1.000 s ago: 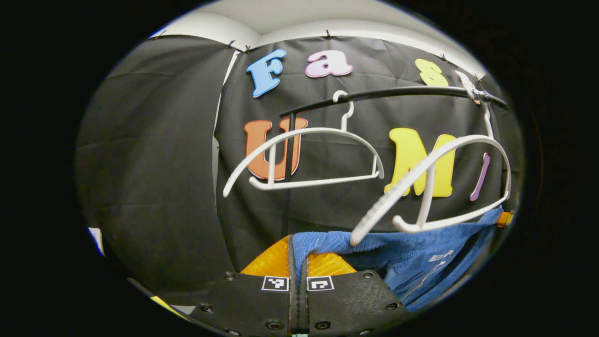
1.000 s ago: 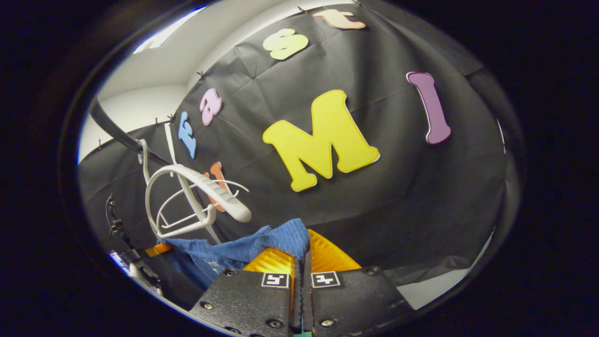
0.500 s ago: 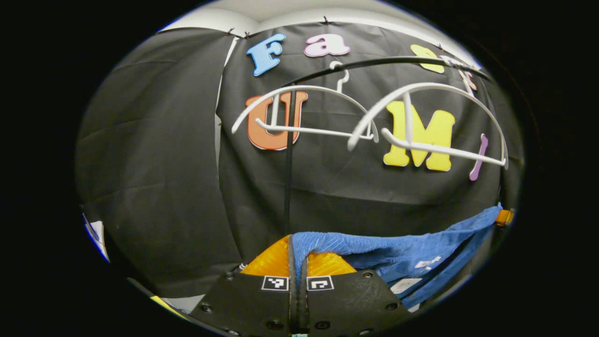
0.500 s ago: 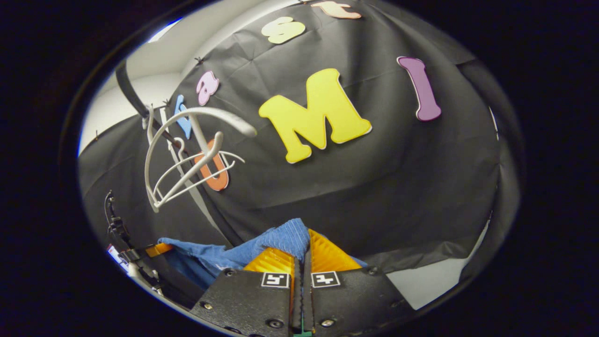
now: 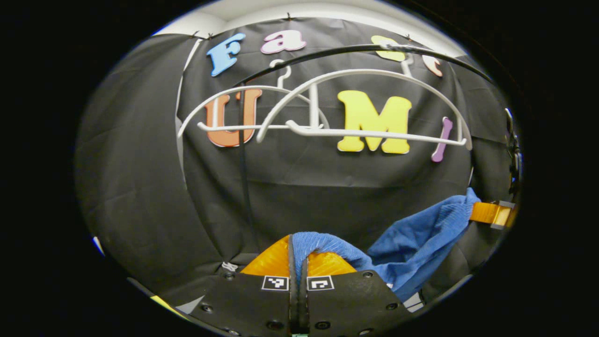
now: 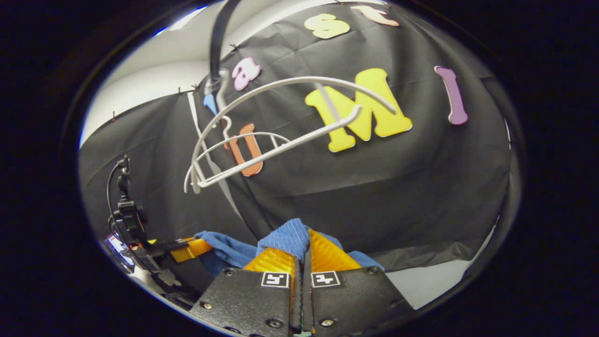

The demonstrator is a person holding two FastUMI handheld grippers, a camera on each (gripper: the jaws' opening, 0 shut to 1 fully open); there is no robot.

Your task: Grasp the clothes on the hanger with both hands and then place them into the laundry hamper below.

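- The blue garment is off the rack and hangs in the air between the two claws, below the two white hangers.
- The left claw is clamped on one edge of the cloth; the fabric folds over its fingertips and both fingers press on it.
- The right claw is clamped in the same way on another edge of the same garment, with a ribbed fold standing up between its fingers.
- In the left gripper view the right claw shows far at the side, with the cloth running to it in a loose sag, not pulled flat.
- The nearer hanger and the farther hanger are both bare on the dark rail; nothing of the garment touches them.
- I judge that the step of taking the clothes from the hanger is done, and the carrying down to the hamper is now in hand.
- The hamper I cannot see, so how far it lies below I cannot tell.
- The next move calls for lowering both claws together, keeping them about as far apart as now, so the cloth does not slip out or catch the hangers.
- The garment looks soft, with a ribbed knit at the edges, and I think it will drop limp when released.
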